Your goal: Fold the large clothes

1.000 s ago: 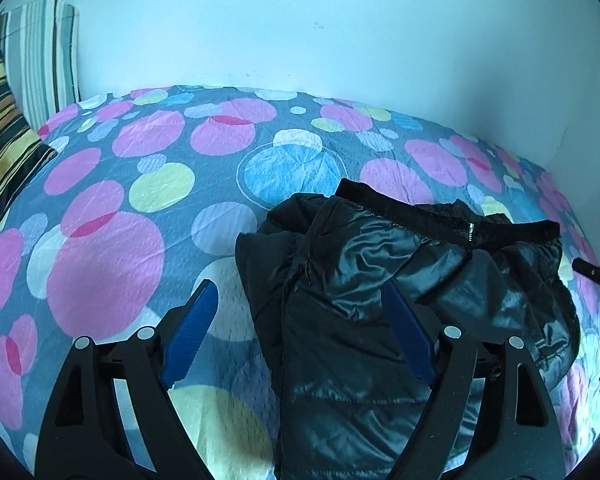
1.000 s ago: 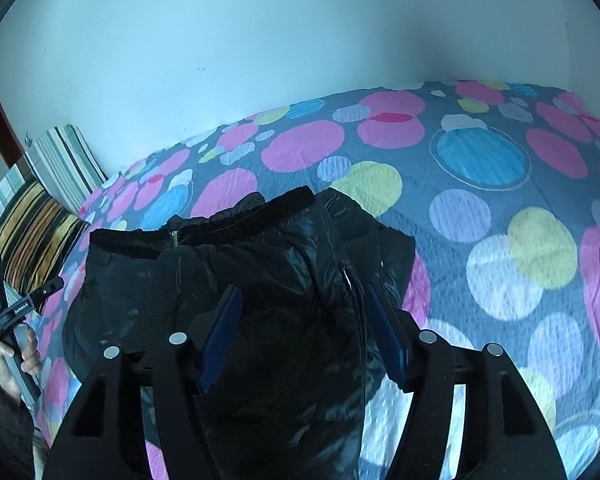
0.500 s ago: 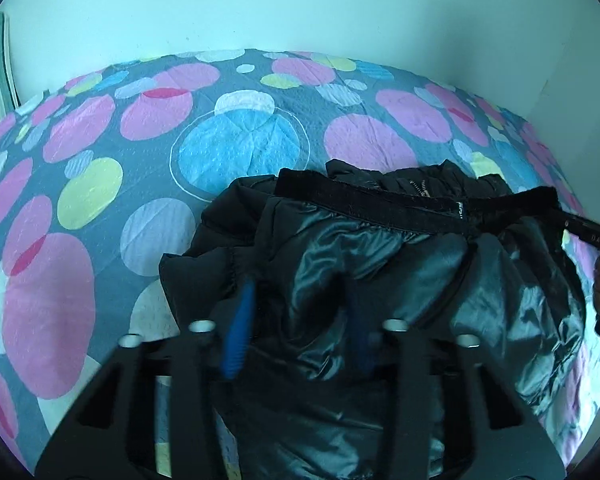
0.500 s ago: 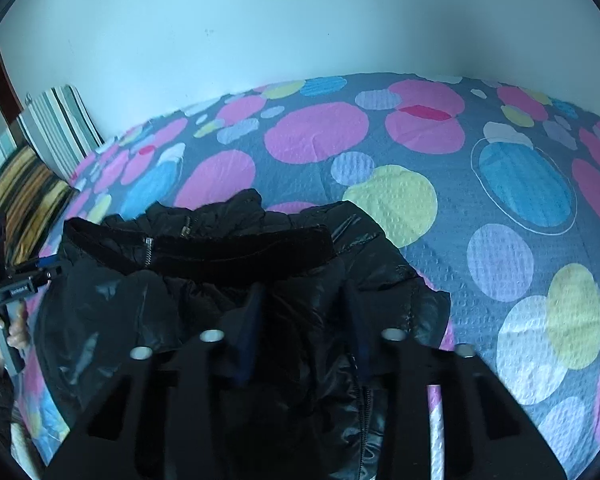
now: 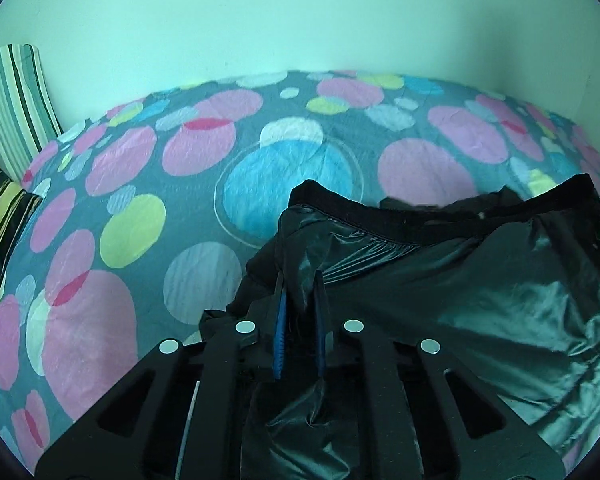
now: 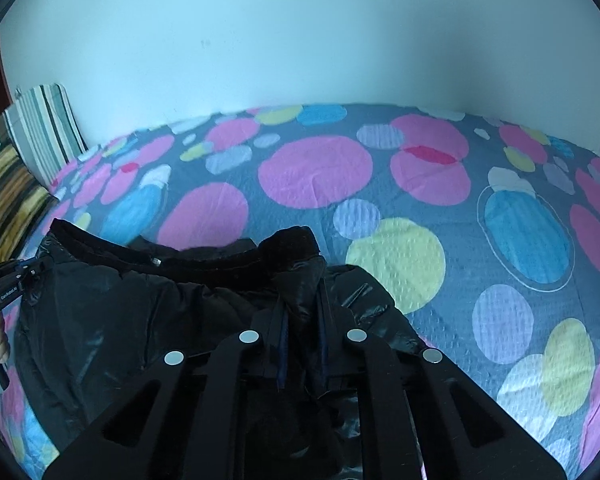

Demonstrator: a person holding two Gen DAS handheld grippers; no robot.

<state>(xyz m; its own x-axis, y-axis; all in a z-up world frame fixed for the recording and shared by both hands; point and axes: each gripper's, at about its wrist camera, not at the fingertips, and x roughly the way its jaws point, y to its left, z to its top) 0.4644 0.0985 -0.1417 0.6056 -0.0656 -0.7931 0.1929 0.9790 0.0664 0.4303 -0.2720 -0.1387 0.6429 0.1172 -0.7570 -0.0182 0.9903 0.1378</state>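
Note:
A shiny black puffer jacket [image 5: 460,280] lies on the bed, its dark knit hem band [image 5: 400,218] stretched across the far side. My left gripper [image 5: 299,280] is shut on a fold of the jacket near its left edge. In the right wrist view the same jacket [image 6: 120,312] fills the lower left, and my right gripper [image 6: 302,284] is shut on a fold near its right corner, just under the hem band [image 6: 204,258]. The other gripper [image 6: 8,280] shows at the far left edge, held by a hand.
The bedspread [image 5: 140,220] is grey with pink, blue and yellow circles. Striped pillows [image 5: 16,108] stand at the left against the pale wall [image 5: 300,20]. They also show in the right wrist view [image 6: 40,132]. The wall meets the bed along its far side.
Both grippers went from wide open over the jacket to shut on its fabric. The jacket's near part is now lifted and pulled taut between them.

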